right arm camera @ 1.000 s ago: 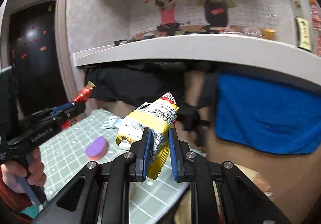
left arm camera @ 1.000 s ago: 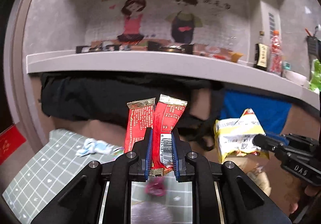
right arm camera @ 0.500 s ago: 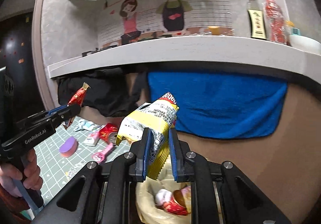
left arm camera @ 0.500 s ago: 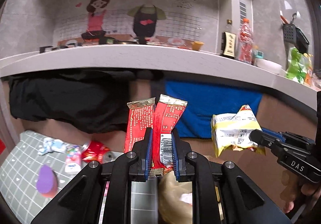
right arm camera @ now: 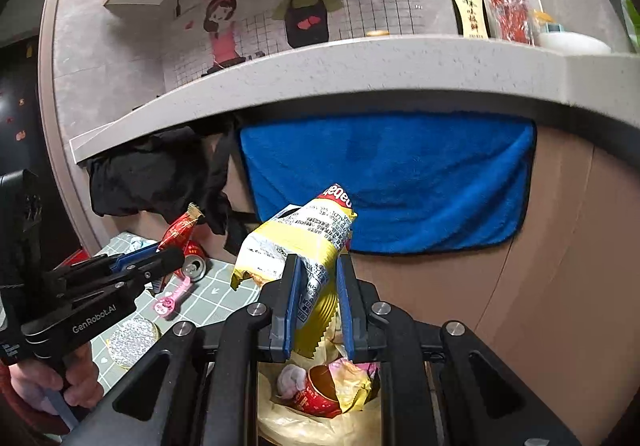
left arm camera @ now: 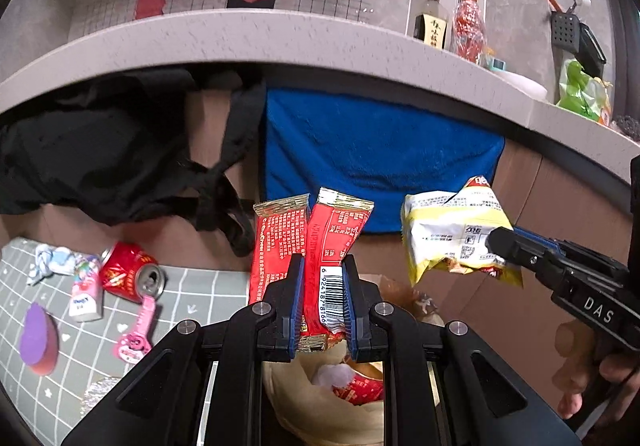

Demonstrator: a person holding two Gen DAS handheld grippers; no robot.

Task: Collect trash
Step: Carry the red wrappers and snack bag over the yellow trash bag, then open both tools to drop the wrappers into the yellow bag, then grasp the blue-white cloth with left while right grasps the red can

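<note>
Both of our grippers have swung away from the grid-patterned mat (left arm camera: 192,286) and now sit above the open trash bag (left arm camera: 320,406), which was out of sight a second ago. We hold the left gripper (left arm camera: 320,302) clamped on the red wrappers (left arm camera: 320,242), its jaws nearly closed on them, with the barcode end showing between the blue pads. We hold the right gripper (right arm camera: 316,306) pinched on the yellow snack bag (right arm camera: 296,246), whose crumpled top stands up above the fingers. Both pieces of trash hang directly over the bag's mouth, not yet released.

Inside the bag we see a red can (right arm camera: 320,392), a white wad (right arm camera: 290,378) and a yellow wrapper (right arm camera: 352,382). On the mat to the left lie a crushed red soda can (left arm camera: 130,272), a small pink-and-white tube (left arm camera: 84,288), a pink toy-like piece (left arm camera: 138,324), a purple sponge (left arm camera: 38,338) and a crumpled white-and-blue wrapper (left arm camera: 52,262). Behind, a blue towel (left arm camera: 376,162) and a black cloth (left arm camera: 100,162) hang beneath the grey counter (left arm camera: 280,42).
</note>
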